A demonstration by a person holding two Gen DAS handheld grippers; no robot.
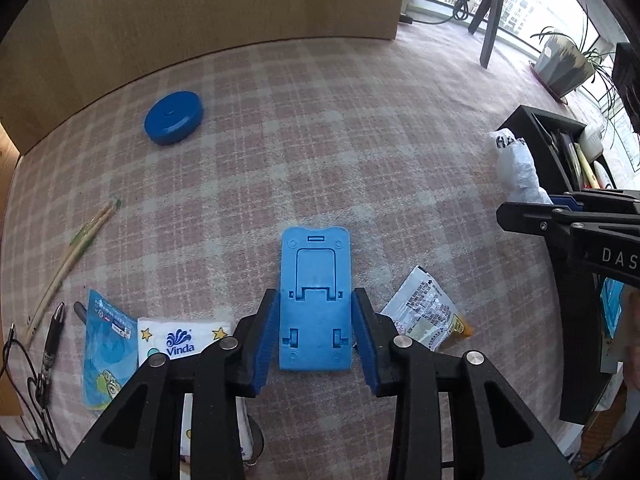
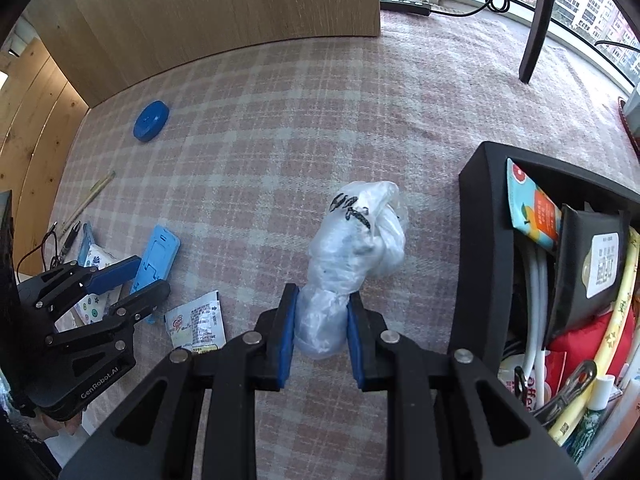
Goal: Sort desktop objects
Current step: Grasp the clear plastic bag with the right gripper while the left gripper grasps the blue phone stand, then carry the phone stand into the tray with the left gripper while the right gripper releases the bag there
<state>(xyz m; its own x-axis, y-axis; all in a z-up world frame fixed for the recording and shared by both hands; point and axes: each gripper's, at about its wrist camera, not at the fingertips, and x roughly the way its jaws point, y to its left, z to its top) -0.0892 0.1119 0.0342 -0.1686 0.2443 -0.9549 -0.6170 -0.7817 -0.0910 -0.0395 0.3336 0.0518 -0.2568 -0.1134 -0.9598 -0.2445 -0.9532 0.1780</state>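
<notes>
- Pink-and-grey checked cloth [image 1: 320, 140], soft and woven, covers the desk in the left wrist view, and a pale wood-grain board [image 1: 200, 4] stands along its far edge.
- Between the ribbed blue pads of the left gripper [image 1: 315, 334] lies a flat, light blue moulded plastic phone stand [image 1: 315, 280], a rounded rectangle with a folded hinge panel; the jaws stand part-way apart around its near half, the pads just beside its long edges, and I cannot tell whether they press.
- To its right lies a crinkled printed foil sachet [image 1: 426, 312]; to its left a soft white Vinda tissue pack [image 1: 180, 340] and a glossy blue pouch [image 1: 108, 344].
- Further left lie a black pen [image 1: 52, 344] and a pair of thin wooden chopsticks [image 1: 68, 256]; a round, flat blue disc [image 1: 173, 117] sits well apart near the board.
- At the right edge a black organiser box [image 1: 532, 136] stands beside a crumpled plastic bag [image 1: 516, 164].
- In the right wrist view the right gripper [image 2: 322, 336] pinches, at a narrow gap, the near end of that crumpled translucent white plastic bag [image 2: 356, 240] with black lettering, which bulges beyond the pads over the cloth.
- Just right of it the black organiser box [image 2: 486, 248], square-walled, is packed with packets, a white cable and a yellow strip.
- At left, the left gripper [image 2: 138, 280] straddles the blue phone stand [image 2: 158, 252], with the foil sachet [image 2: 196, 324] close by.
</notes>
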